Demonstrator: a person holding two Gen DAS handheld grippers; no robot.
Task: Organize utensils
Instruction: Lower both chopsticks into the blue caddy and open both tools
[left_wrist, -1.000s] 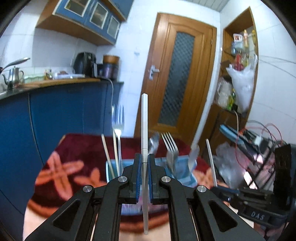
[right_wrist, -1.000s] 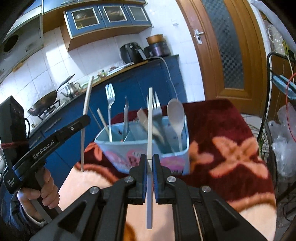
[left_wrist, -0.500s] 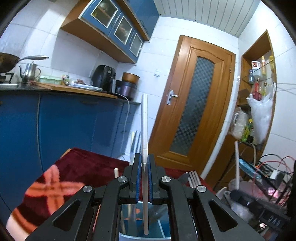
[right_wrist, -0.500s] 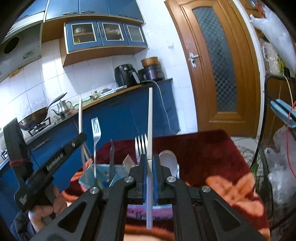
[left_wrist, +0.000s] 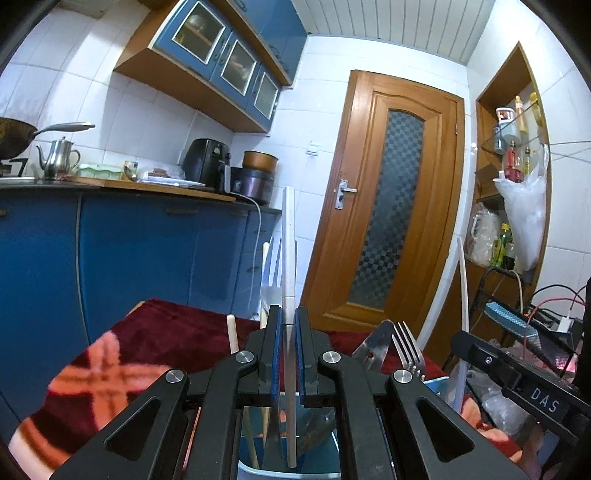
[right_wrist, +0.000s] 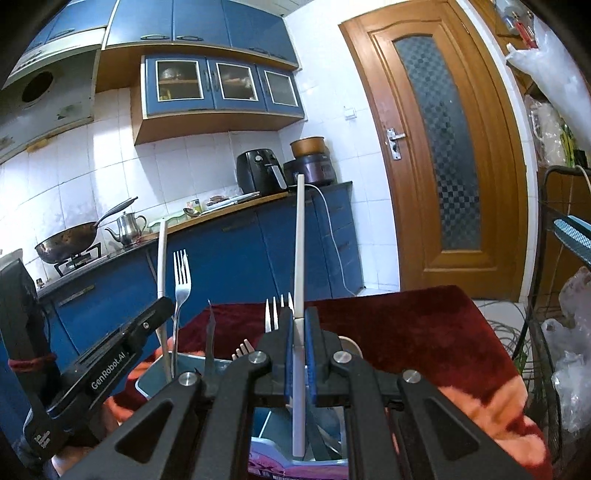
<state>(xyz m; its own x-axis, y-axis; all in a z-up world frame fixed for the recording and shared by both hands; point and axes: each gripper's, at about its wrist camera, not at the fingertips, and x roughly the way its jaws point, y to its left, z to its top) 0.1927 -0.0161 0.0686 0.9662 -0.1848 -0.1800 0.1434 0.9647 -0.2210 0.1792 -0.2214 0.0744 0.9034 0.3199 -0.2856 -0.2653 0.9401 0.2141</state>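
Observation:
My left gripper (left_wrist: 289, 350) is shut on a white chopstick (left_wrist: 288, 240) held upright. Its lower end hangs inside the mouth of the light blue utensil holder (left_wrist: 255, 470) right below my fingers. In the holder stand a fork (left_wrist: 408, 350), a metal blade (left_wrist: 373, 347) and wooden chopsticks (left_wrist: 232, 332). My right gripper (right_wrist: 299, 354) is shut on a second white chopstick (right_wrist: 300, 258), also upright, its tip low over the same holder (right_wrist: 155, 376). The left gripper (right_wrist: 162, 306) with its chopstick (right_wrist: 161, 258) shows at the left of the right wrist view, beside a tall fork (right_wrist: 182, 273).
The holder stands on a table under a dark red cloth with orange crosses (left_wrist: 110, 373). Blue kitchen cabinets (left_wrist: 129, 251) lie beyond the table, a wooden door (left_wrist: 391, 206) behind. A wire rack with cables and plastic bags (right_wrist: 569, 350) stands at the right.
Both grippers have closed in over the holder, which has slid from mid-frame to the bottom edge beneath the fingers. Each still grips its white chopstick upright.

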